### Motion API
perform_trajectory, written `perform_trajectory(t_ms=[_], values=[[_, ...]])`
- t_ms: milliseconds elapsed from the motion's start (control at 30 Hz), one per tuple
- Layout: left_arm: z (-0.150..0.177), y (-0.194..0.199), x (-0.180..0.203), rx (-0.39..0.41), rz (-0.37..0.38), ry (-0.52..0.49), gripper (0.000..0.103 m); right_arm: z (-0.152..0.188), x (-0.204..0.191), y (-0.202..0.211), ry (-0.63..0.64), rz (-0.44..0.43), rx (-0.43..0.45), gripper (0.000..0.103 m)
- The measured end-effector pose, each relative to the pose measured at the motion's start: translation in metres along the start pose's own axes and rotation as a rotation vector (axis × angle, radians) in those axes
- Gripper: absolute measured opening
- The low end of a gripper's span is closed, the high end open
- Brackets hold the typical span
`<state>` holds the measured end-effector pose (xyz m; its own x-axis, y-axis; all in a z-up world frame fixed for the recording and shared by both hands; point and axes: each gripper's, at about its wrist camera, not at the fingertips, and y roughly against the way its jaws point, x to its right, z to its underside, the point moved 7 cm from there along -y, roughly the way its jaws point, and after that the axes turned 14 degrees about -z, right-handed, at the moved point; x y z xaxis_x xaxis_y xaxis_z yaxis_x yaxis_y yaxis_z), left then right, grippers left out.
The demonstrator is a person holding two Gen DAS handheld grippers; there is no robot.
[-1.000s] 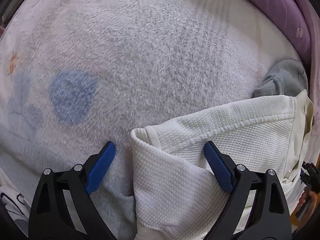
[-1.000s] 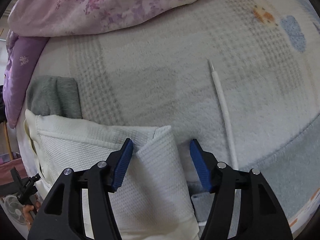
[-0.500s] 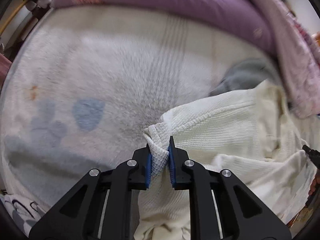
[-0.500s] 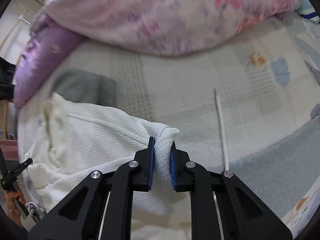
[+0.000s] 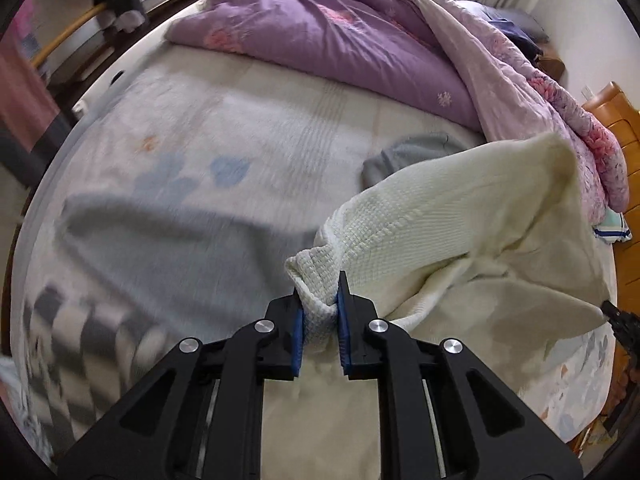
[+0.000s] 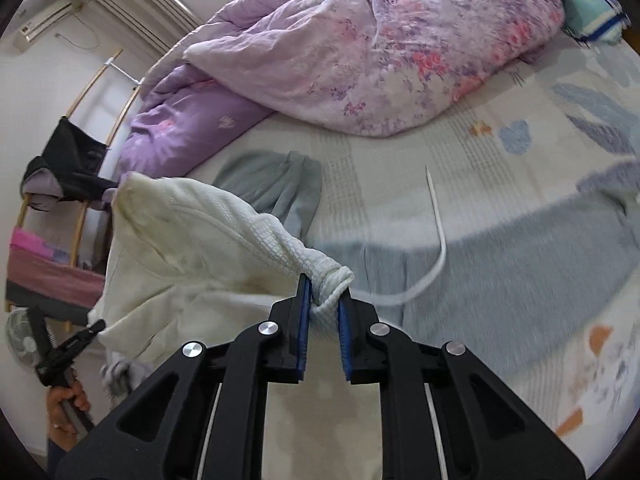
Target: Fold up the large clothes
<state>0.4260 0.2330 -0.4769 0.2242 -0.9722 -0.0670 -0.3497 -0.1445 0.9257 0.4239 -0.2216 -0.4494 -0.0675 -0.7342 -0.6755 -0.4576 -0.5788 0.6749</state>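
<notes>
A large cream waffle-knit garment (image 5: 460,220) hangs lifted above the bed, stretched between both grippers. My left gripper (image 5: 319,312) is shut on one bunched corner of it. My right gripper (image 6: 323,300) is shut on the other bunched corner, and the garment (image 6: 192,232) sags away to its left. The garment's lower part hangs below the frames. The left gripper's tip (image 6: 80,340) shows at the right wrist view's lower left.
The bed (image 5: 240,128) has a pale patterned blanket. A purple quilt (image 5: 340,32) is heaped at the far side. A grey garment (image 6: 276,184) lies on the blanket. A white cord (image 6: 436,232) lies to the right. A clothes rack (image 6: 68,168) stands beside the bed.
Both grippers shut on the garment's corners, then rose high above the bed, lifting the garment off the blanket.
</notes>
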Motion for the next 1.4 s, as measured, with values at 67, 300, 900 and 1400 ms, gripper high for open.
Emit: perform_trajectory(t_ms=[67, 300, 900, 1400], values=[[0.027, 0.014, -0.013, -0.014, -0.002, 0.017, 0.013, 0.029, -0.002, 0.024, 0.005, 0.02, -0.009, 0.011], [0.136, 0.029, -0.067, -0.119, -0.025, 0.023, 0.013, 0.152, 0.029, 0.074, -0.076, 0.101, -0.079, 0.011], [0.307, 0.021, -0.115, -0.378, 0.088, 0.332, 0.082, 0.336, 0.068, 0.04, -0.584, 0.014, -0.072, 0.049], [0.35, -0.024, -0.079, -0.445, -0.01, 0.219, 0.007, 0.332, 0.071, 0.003, -0.533, 0.125, -0.123, 0.003]])
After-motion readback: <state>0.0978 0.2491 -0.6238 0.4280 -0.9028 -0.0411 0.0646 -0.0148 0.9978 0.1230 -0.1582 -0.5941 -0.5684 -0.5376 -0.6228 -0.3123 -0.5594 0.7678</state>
